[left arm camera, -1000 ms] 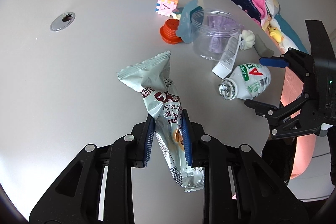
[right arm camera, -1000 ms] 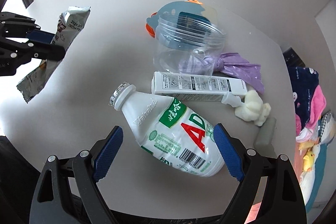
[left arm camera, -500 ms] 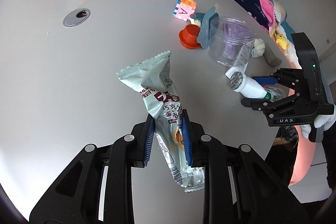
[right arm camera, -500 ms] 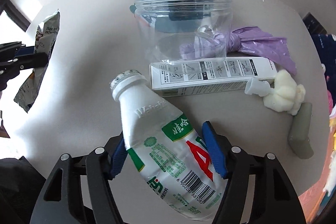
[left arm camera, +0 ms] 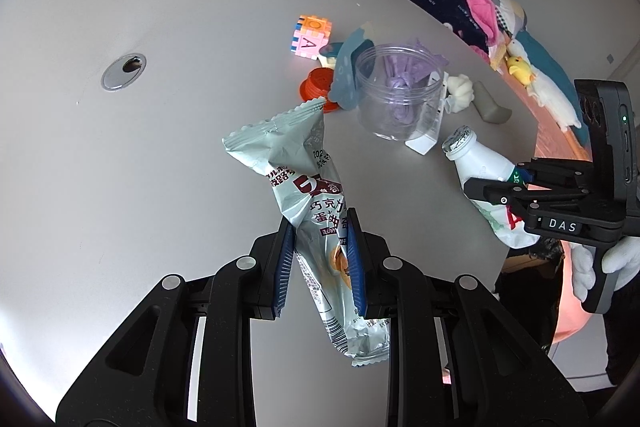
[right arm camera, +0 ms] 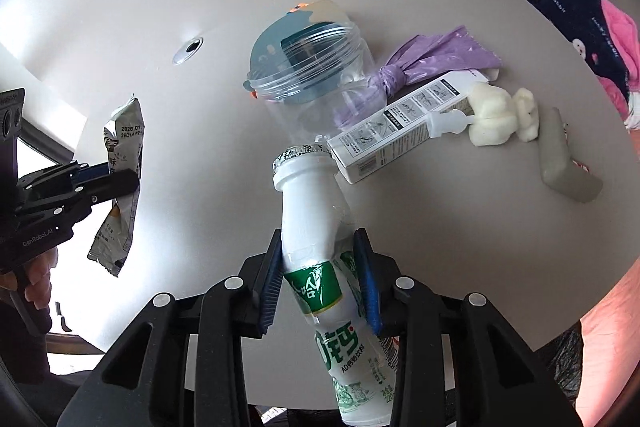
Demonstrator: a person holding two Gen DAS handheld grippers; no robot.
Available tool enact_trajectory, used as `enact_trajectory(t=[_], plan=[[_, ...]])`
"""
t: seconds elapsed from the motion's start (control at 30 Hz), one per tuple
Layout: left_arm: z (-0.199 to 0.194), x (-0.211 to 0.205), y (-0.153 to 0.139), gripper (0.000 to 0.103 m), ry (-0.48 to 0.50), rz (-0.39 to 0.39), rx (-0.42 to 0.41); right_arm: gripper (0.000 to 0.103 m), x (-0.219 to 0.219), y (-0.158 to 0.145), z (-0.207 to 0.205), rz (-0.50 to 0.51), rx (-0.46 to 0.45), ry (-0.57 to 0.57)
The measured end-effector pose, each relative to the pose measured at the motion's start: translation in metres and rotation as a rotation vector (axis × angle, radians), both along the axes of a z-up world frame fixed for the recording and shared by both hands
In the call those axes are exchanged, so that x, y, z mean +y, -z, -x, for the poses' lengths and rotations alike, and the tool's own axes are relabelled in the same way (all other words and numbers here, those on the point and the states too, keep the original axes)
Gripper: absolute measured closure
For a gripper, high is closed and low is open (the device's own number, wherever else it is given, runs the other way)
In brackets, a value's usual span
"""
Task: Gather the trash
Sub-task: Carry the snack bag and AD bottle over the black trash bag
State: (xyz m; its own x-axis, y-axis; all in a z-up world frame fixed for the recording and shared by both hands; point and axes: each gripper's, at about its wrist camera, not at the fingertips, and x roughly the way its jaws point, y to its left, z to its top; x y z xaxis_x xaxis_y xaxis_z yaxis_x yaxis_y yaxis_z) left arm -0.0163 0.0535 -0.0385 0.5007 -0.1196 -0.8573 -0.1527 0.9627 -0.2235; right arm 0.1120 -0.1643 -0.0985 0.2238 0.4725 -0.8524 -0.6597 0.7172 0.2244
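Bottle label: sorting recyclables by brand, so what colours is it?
The bottle is white, its label green with a red letter; the right wrist view shows it best.

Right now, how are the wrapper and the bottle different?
The wrapper is flat, crinkly and pale green; the bottle is round, smooth and white. The wrapper sits in the left gripper, the bottle in the right gripper. Both are pinched between shut jaws, lifted off the table.
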Motion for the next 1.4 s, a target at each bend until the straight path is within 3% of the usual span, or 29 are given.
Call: enact_trajectory(t=[0.4, 1.3, 1.4], plan=[[-0.011, -0.041, -0.019, 0.079, 0.143, -0.009, -0.053, 0.067, -0.05, -0.036, 0.028, -0.066, -0.069, 0.151], [-0.053, -0.18, -0.032, 0.078, 0.562, 0.002, -0.088, 0.067, -0.175, -0.051, 0.067, -0.117, -0.119, 0.497], [-0.055, -0.196, -0.032, 0.078, 0.606, 0.006, -0.089, 0.071, -0.19, -0.052, 0.071, -0.115, -0.121, 0.533]])
